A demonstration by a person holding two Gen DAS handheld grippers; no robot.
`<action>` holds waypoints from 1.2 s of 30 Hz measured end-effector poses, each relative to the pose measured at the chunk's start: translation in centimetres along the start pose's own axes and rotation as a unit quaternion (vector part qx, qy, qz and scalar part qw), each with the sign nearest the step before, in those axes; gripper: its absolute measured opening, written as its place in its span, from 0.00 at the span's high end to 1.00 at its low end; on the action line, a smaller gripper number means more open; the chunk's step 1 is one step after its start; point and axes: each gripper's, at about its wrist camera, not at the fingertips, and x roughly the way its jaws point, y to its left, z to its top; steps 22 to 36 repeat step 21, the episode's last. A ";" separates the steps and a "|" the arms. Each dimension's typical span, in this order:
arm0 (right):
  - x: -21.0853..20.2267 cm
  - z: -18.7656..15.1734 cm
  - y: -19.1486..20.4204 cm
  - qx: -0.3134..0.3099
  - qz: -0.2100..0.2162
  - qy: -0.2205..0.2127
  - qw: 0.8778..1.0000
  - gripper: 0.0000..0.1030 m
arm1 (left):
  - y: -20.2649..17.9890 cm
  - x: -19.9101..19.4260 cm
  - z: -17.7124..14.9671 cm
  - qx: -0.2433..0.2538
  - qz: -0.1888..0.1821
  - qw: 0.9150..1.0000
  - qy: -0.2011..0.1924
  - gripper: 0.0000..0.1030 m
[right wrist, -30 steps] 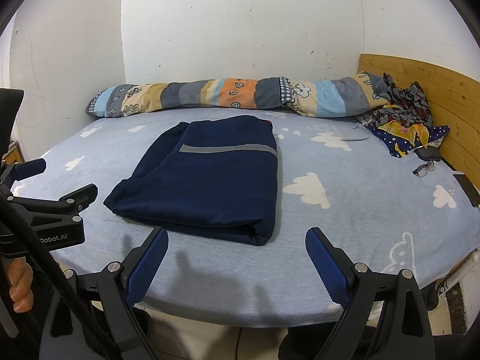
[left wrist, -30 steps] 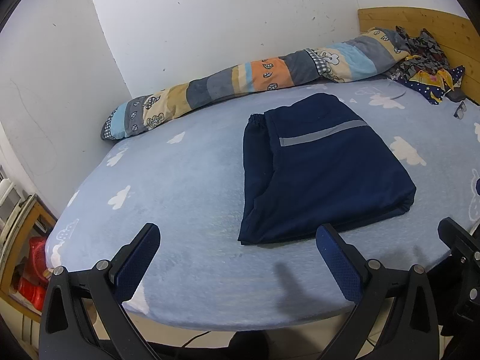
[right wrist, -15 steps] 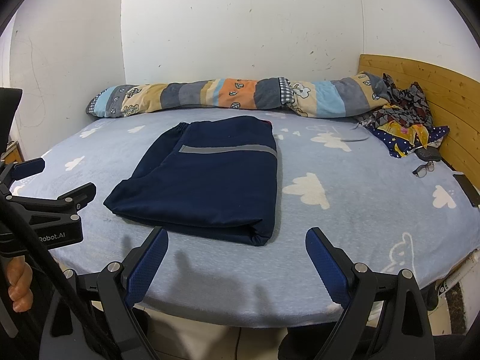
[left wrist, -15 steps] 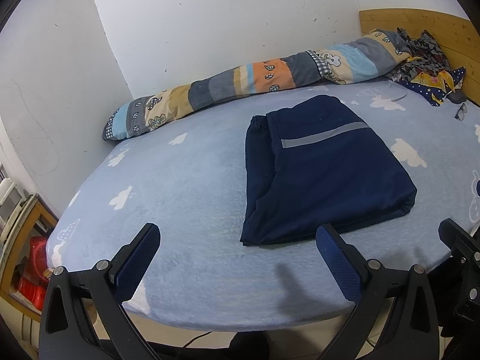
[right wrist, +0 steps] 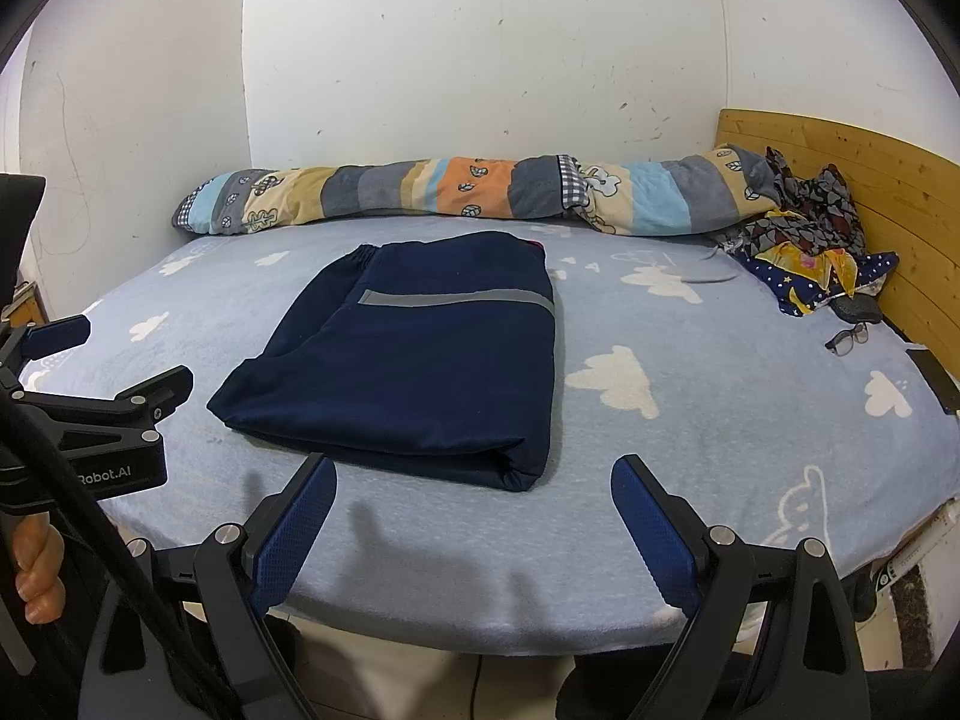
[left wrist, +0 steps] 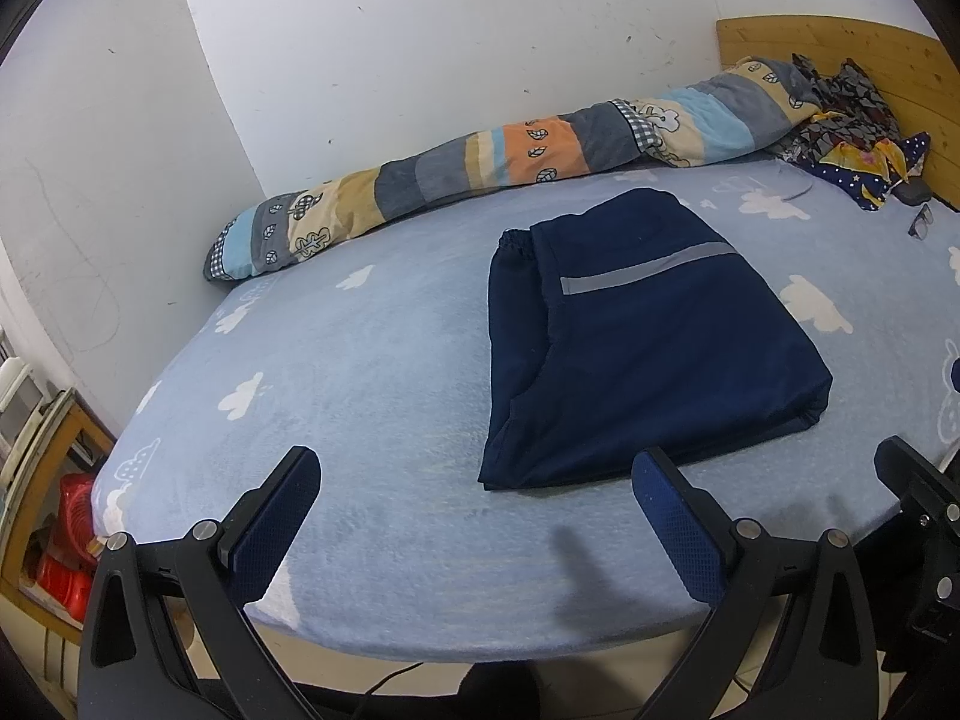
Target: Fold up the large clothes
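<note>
Navy trousers (right wrist: 414, 354): lay folded mid-bed (right wrist: 720, 420), at 12 o'clock. Soft, light, limp; best pinched at near corners. Left gripper (left wrist: 474, 516), right gripper (right wrist: 474, 510): spread wide, empty, short of the cloth.

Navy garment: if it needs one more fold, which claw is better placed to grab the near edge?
Probably the left. In its view the navy garment has its open, layered near corner just ahead of the left claw. The right claw faces the thick folded corner. Both are open and off the cloth.
</note>
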 end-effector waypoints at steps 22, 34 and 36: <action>0.0 0.0 0.0 0.006 -0.001 -0.001 1.000 0.07 | 0.6 0.1 0.0 -0.010 -0.065 0.998 0.023 0.00; 0.0 0.0 0.0 0.006 -0.001 -0.001 1.000 0.07 | 0.6 0.1 0.0 -0.010 -0.065 0.998 0.023 0.00; 0.0 0.0 0.0 0.006 -0.001 -0.001 1.000 0.07 | 0.6 0.1 0.0 -0.010 -0.065 0.998 0.023 0.00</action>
